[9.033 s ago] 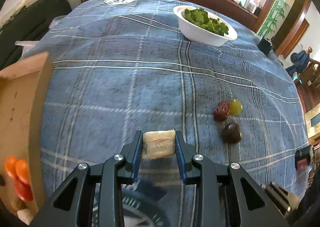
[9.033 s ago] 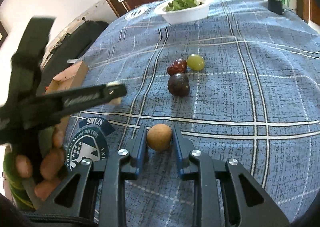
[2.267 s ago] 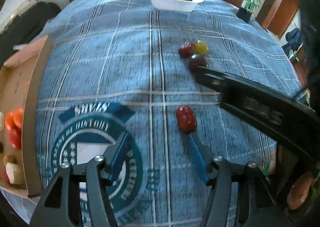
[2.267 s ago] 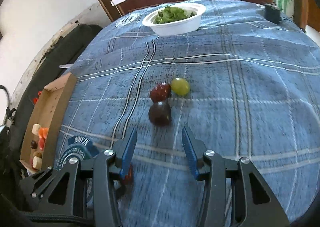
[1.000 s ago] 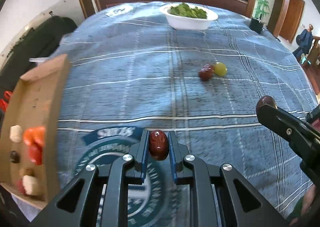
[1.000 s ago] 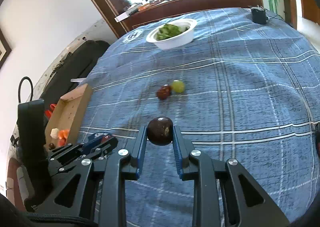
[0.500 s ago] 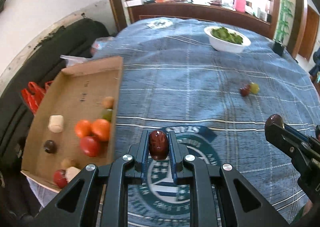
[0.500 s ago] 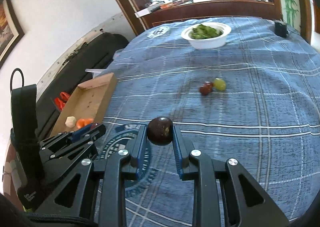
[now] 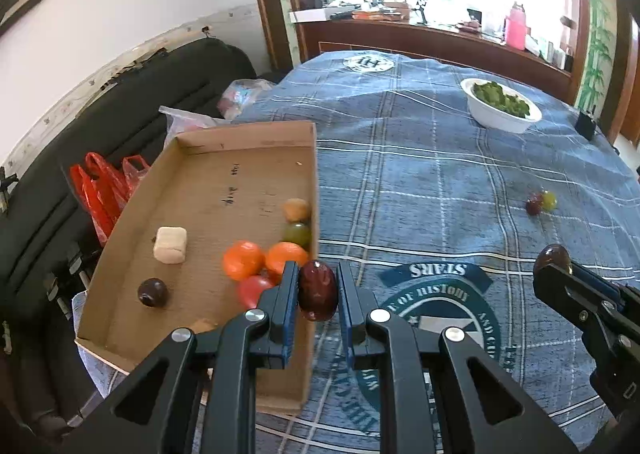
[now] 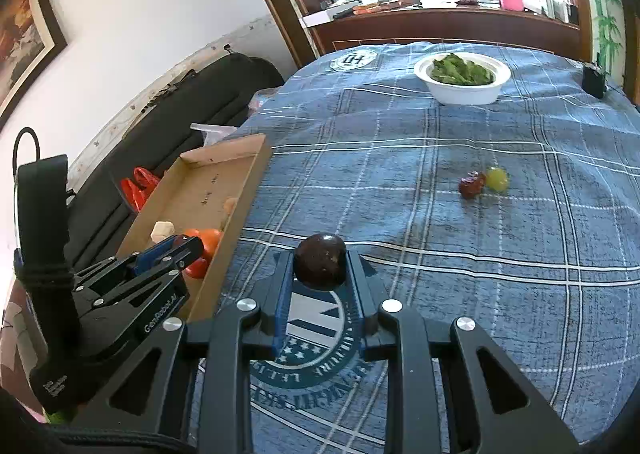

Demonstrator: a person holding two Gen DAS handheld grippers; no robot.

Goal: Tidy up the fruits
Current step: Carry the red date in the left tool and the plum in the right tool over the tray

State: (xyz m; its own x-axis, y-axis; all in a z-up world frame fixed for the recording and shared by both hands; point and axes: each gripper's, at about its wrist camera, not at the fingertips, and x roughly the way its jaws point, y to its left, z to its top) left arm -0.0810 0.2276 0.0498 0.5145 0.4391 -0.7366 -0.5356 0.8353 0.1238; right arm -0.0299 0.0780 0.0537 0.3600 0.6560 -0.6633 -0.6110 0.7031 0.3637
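Red date [image 9: 317, 295] between left tongs [image 9: 318, 294]

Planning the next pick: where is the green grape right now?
On the blue plaid tablecloth, right of centre in the right wrist view: the green grape lies beside a small dark red fruit, nearer than the white bowl.

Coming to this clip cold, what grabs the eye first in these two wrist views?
Each gripper is shut on a fruit: the left gripper pinches an oblong dark red fruit at the cardboard box's right wall, and the right gripper clamps a round dark purple fruit above the blue plaid tablecloth. The box already holds two orange fruits among others.
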